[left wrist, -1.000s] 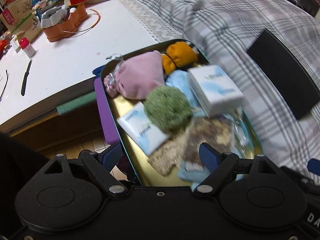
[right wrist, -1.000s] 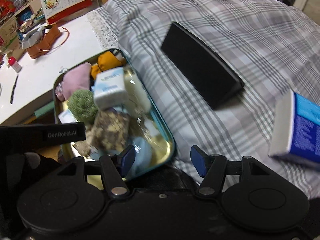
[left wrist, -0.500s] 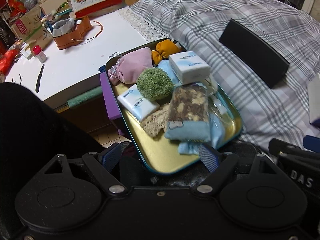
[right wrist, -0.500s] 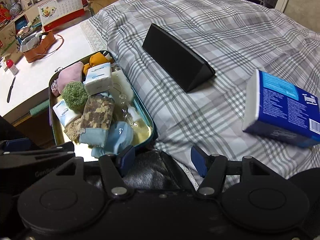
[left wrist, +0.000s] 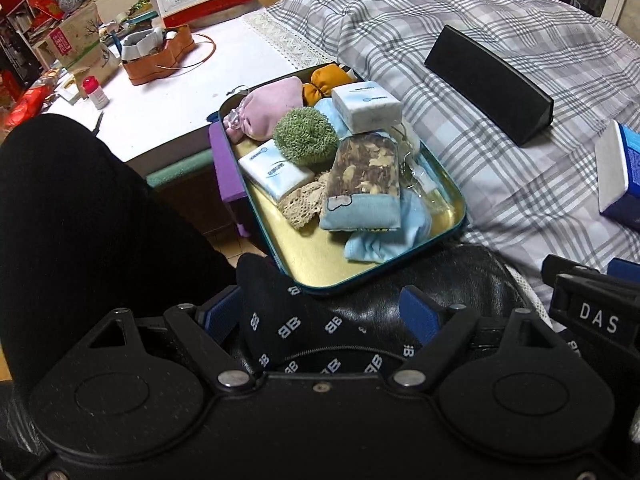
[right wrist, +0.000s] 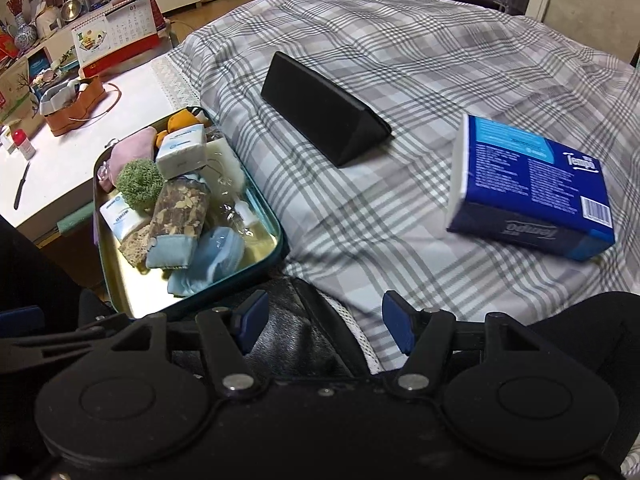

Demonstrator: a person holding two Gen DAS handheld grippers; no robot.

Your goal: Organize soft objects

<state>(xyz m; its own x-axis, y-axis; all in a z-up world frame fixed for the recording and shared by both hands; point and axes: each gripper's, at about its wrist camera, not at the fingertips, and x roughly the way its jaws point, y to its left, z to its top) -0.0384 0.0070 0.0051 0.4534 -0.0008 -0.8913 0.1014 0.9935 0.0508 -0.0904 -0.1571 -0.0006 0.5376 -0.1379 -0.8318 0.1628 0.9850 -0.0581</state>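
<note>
**A:** Your left camera shows what the right one misses: a black monogrammed pouch [left wrist: 288, 320] lying just ahead of your left gripper [left wrist: 320, 314], its corner against the left pad, with your dark trouser leg [left wrist: 80, 220] filling the left side.

**B:** And the other way round?

**A:** Your right camera takes in the whole blue tissue pack [right wrist: 532, 188] on the plaid bedcover [right wrist: 400, 60]; in your left view only its end is visible at the edge. The black triangular case [right wrist: 324, 116] shows in both.

**B:** What can't you make out?

**A:** Under your right gripper [right wrist: 322, 322] there is something dark and glossy, but its shape is cut off by the gripper body. Clear wrapping in the tin's far corner hides what it holds.

**B:** The grippers?

**A:** Both stand spread. Your right one has nothing pinched. Your left jaws straddle part of the pouch without pressing it on both sides.

**B:** The soft things?

**A:** They sit heaped in the teal tin tray [left wrist: 452, 236], between the white table [left wrist: 168, 104] and the bed: a pink drawstring bag [left wrist: 272, 108], a fuzzy green ball [left wrist: 306, 138], an orange bundle [left wrist: 328, 80], two white tissue packets, a camouflage-and-blue pouch [left wrist: 364, 188], beige lace [left wrist: 302, 204] and a pale blue cloth [left wrist: 384, 240]. The near end of the tray's gold floor is bare.
</note>
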